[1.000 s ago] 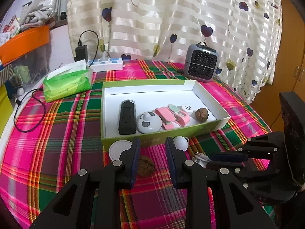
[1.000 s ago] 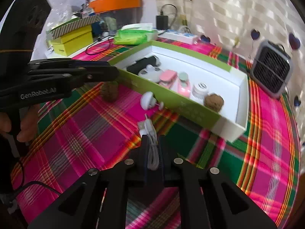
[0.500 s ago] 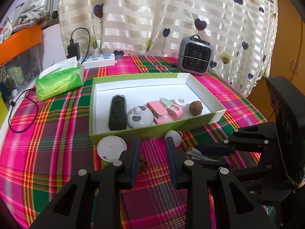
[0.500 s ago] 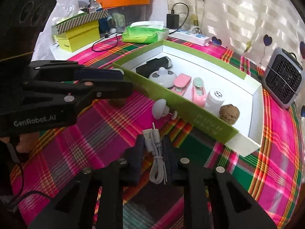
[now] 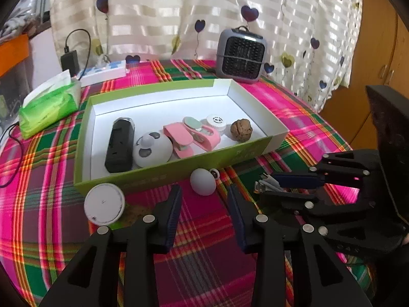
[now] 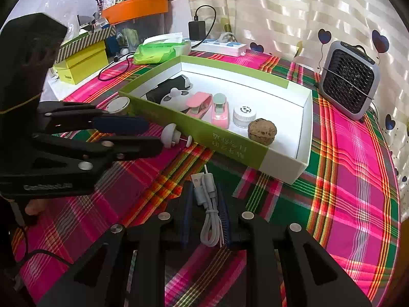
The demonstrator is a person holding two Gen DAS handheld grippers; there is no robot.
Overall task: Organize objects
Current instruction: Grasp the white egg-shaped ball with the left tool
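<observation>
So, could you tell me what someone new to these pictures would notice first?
The loud pink-and-green plaid tablecloth fills the view, and in its middle lies the green box holding small things, among them a walnut at its right end. At the near edge, the right hand-held gripper is shut on a coiled white cable, while the left hand-held gripper hangs open near a small white knob.

A table under a pink-and-green plaid cloth [image 5: 51,217] carries a green-walled box [image 5: 179,171] at centre, a tissue pack [image 5: 48,107] and power strip [image 5: 104,73] far left, and a small heater [image 5: 240,56] far right.

Near the box lie a white disc [image 5: 104,204], a white knob [image 5: 203,181] and a white USB cable [image 6: 208,204].
</observation>
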